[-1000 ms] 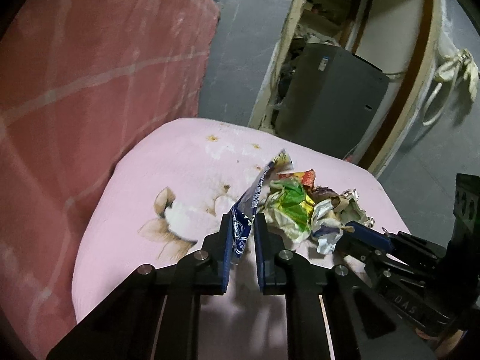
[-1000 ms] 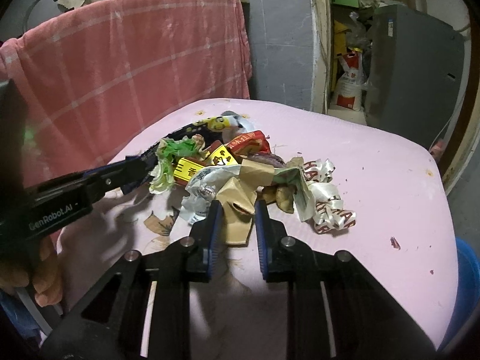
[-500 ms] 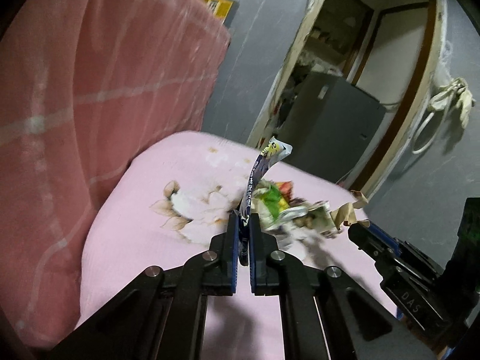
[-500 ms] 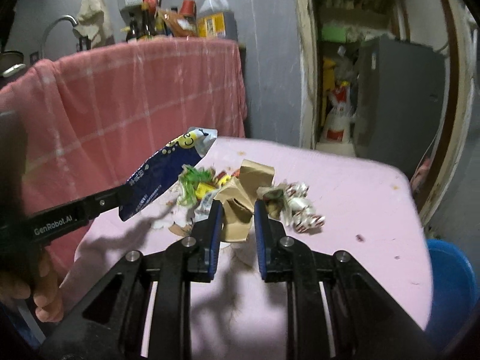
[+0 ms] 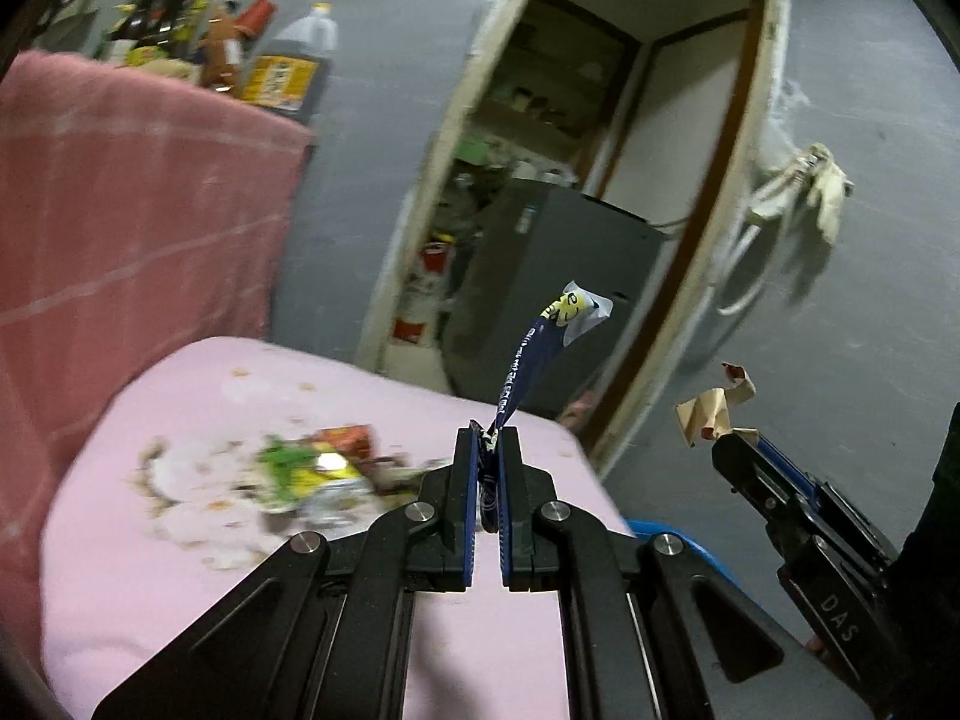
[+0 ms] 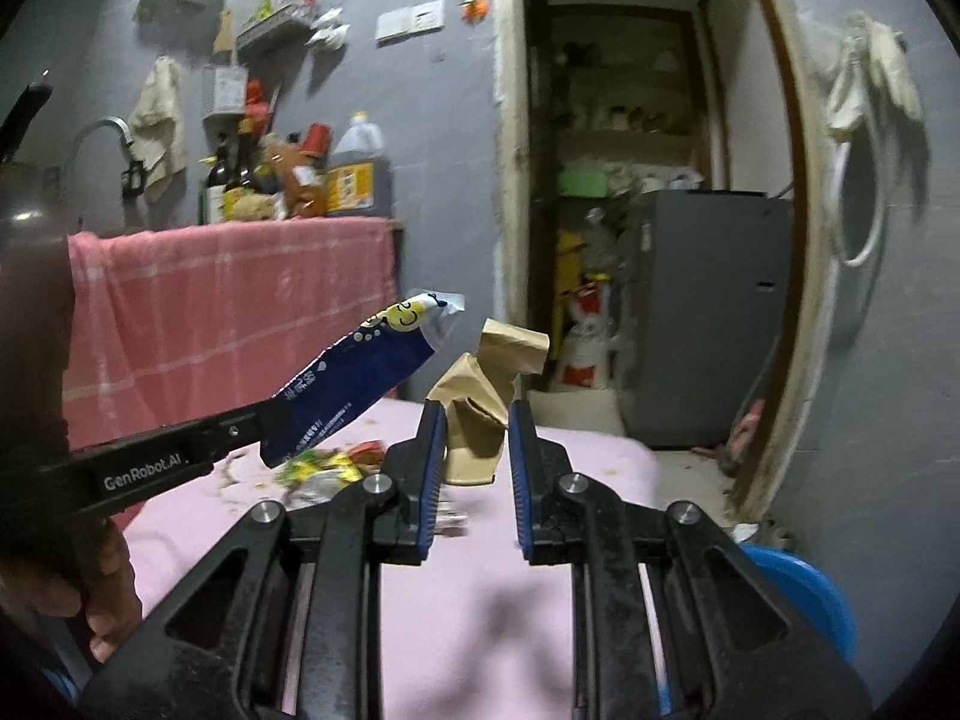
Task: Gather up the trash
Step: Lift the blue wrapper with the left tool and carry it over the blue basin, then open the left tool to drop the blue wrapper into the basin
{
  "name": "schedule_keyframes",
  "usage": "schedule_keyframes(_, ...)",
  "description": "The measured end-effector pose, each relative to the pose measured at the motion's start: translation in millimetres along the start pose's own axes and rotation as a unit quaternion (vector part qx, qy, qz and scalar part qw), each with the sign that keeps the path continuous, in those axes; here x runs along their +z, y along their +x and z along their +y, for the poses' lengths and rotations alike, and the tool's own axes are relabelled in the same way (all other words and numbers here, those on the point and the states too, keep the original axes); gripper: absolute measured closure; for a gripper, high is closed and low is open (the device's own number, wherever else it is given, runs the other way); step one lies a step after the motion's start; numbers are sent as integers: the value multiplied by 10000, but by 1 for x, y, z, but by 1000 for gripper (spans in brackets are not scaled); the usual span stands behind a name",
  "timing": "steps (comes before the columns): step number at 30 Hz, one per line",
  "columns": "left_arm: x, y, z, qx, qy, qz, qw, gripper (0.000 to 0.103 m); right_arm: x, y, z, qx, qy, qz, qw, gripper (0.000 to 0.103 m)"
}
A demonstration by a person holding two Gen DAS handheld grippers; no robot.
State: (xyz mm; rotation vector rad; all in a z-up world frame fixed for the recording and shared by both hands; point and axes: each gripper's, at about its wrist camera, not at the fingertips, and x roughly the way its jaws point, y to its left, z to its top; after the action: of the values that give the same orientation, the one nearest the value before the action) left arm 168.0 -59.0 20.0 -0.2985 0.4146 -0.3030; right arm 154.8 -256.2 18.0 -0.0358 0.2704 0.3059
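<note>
My left tool (image 5: pixel 487 438) pinches a glossy blue plastic wrapper (image 5: pixel 528 360); my right tool (image 6: pixel 477 420) grips matt, creased brown paper (image 6: pixel 486 396).

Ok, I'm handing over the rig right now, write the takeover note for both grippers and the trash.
Left gripper: jaws shut on the blue wrapper, lifted off the table.
Right gripper: jaws shut on the crumpled brown paper, also in the air.
Left on the pink table: a pile of mixed wrappers and crumbs.
Blue bin sits past the table's right edge.
Nothing seen binned yet; probably drop both pieces there, then clear the pile.
</note>
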Motion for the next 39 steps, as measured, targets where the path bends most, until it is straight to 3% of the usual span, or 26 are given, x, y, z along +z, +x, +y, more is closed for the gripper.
schedule_keyframes(12,-18,56,-79,-748,254,447,9959,99,-22,-30,-85,-919,240,65,9955,82)
schedule_keyframes(20,-44,106,-117,-985,521,1363,9844,99,-56,-31,-130,-1307,606,541,9881,82)
schedule_keyframes(25,-63,135,-126,-923,650,1964,9740,99,-76,-27,-148,-1434,884,910,9815,81)
schedule_keyframes(31,-80,153,-123,-922,542,2364,9657,91,-89,-19,-162,-1545,1183,1259,9728,78)
schedule_keyframes(35,-82,161,-120,-1000,440,2522,9615,81,-93,-17,-169,-1615,1336,1367,9682,73)
schedule_keyframes(39,-81,160,-116,-1049,368,2504,9617,81,-90,-20,-167,-1641,1346,1338,9680,66)
